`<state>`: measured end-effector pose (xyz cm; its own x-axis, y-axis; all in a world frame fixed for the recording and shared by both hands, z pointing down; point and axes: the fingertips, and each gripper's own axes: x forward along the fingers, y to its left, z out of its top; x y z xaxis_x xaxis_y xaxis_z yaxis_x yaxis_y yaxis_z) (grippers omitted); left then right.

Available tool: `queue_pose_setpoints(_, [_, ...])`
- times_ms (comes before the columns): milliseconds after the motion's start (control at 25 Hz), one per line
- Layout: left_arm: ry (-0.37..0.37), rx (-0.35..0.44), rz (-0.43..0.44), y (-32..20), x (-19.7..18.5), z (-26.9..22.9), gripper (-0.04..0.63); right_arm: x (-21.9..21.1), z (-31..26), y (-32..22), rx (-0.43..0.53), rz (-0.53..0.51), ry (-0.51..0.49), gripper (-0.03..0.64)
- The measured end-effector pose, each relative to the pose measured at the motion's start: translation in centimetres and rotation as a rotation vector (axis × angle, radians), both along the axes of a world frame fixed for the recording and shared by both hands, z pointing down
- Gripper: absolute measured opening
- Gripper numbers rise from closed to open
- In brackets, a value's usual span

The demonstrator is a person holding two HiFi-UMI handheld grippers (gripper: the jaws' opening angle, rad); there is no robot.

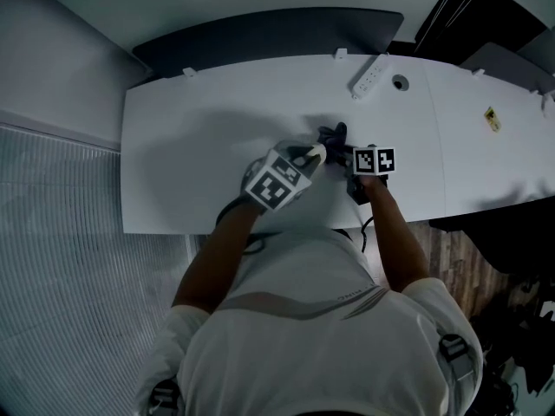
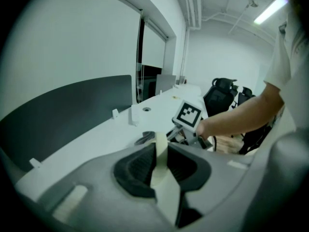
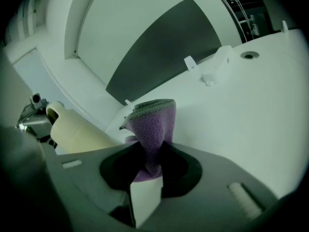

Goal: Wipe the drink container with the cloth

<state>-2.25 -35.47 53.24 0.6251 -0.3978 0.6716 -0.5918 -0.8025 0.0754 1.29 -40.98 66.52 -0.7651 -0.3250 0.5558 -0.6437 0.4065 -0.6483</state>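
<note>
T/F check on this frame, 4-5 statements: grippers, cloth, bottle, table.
1. The right gripper grips a purple cloth. True.
2. The left gripper is empty. False: its jaws are shut on a cream bottle.
3. A power strip lies on the table. True.
4. The cloth lies flat on the table. False: it stands bunched up out of the right gripper's jaws, above the tabletop.
5. The table is black. False: it is white, with a dark panel along its far edge.
</note>
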Motion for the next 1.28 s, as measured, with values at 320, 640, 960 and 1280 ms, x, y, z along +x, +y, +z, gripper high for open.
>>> queue_pose_setpoints(320, [0.006, 0.001, 0.000, 0.1, -0.2, 0.1, 0.064, -3.2, -9.0, -3.4, 0.013, -0.209, -0.299, 0.097])
queue_pose_setpoints(640, [0.003, 0.002, -0.003, -0.1, -0.2, 0.0, 0.064, -7.9, -11.4, -3.1, -0.155, -0.451, -0.445, 0.097])
queue_pose_setpoints(960, [0.004, 0.004, -0.002, 0.0, -0.2, 0.0, 0.066, -9.9, -10.0, -0.5, -0.250, -0.731, -0.401, 0.095])
queue_pose_setpoints(1280, [0.005, -0.002, -0.007, 0.1, -0.3, 0.0, 0.066, -9.8, -4.2, -0.4, -0.306, -0.812, -0.105, 0.093])
